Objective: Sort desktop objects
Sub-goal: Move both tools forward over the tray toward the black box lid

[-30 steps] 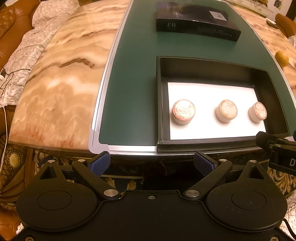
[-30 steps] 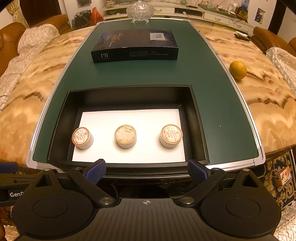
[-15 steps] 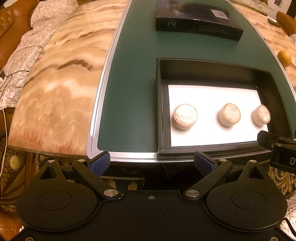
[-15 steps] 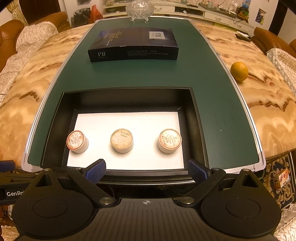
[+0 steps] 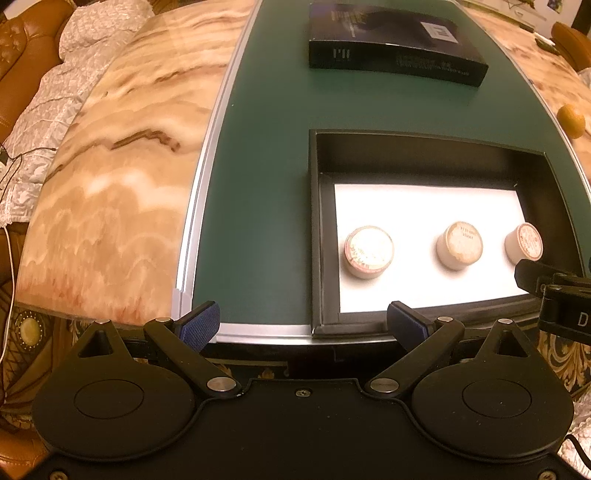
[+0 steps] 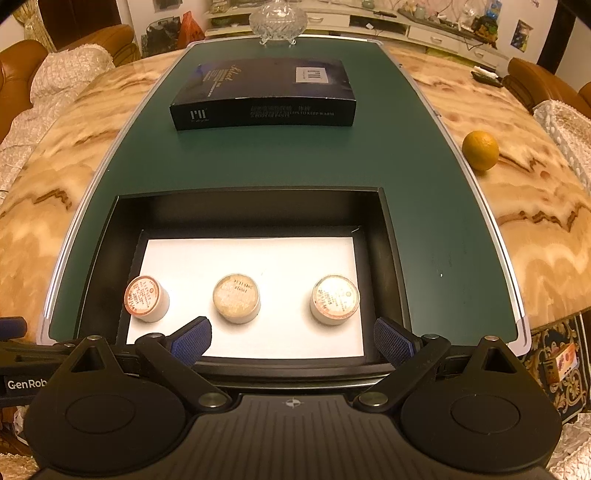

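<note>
An open black box [image 6: 391, 258] with a white floor sits on the green mat [image 6: 280, 158] near the front edge. Three small round jars stand in a row inside it: left [image 6: 147, 298], middle [image 6: 236, 298], right [image 6: 335, 300]. They also show in the left wrist view: [image 5: 368, 252], [image 5: 459, 245], [image 5: 523, 243]. My right gripper [image 6: 291, 338] is open and empty over the box's front rim. My left gripper [image 5: 303, 324] is open and empty at the table's front edge, left of the box [image 5: 317, 229].
A dark flat lid box [image 6: 264, 95] lies farther back on the mat, also in the left wrist view [image 5: 395, 44]. An orange [image 6: 480, 150] rests on the marble table [image 6: 535, 206] at the right. A glass bowl [image 6: 277, 18] stands at the far end. Sofas flank the table.
Both grippers have moved forward toward the box; the right one now reaches over its front rim. Jaws stayed open. The jars have not moved.
</note>
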Tool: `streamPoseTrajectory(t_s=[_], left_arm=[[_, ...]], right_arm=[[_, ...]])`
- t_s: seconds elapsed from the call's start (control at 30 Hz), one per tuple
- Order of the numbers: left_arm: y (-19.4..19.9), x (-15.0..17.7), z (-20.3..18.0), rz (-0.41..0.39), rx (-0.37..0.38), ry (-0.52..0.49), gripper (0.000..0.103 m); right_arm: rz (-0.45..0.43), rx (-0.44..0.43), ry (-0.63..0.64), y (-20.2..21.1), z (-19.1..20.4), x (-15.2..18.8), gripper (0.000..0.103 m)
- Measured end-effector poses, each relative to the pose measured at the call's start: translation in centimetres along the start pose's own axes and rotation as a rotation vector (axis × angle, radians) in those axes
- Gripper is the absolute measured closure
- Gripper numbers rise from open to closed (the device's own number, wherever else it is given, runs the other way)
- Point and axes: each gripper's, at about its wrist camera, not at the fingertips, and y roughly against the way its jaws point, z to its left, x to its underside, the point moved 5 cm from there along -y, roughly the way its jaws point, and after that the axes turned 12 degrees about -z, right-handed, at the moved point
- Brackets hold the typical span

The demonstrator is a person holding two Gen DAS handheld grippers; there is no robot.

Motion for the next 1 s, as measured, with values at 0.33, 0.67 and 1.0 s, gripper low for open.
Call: streamPoseTrajectory(t_s=[0.33, 0.67, 1.0], left_arm=[[-0.9, -2.2, -0.2, -0.016, 0.023, -0.015, 0.005], [-2.9, -4.4, 0.0, -0.011, 0.02, -0.015, 0.005], [-4.9, -7.2, 0.1, -0.019, 0.015, 0.0, 0.005]], right_arm=[[0.006, -0.049, -0.03, -1.1, -0.6, -1.4, 0.005], [-0.026, -0.044, -0.024, -2.7, -1.5, -3.8, 0.005], [-0.06, -0.054, -0.045, -4.9, -2.5, -6.3, 0.005]])
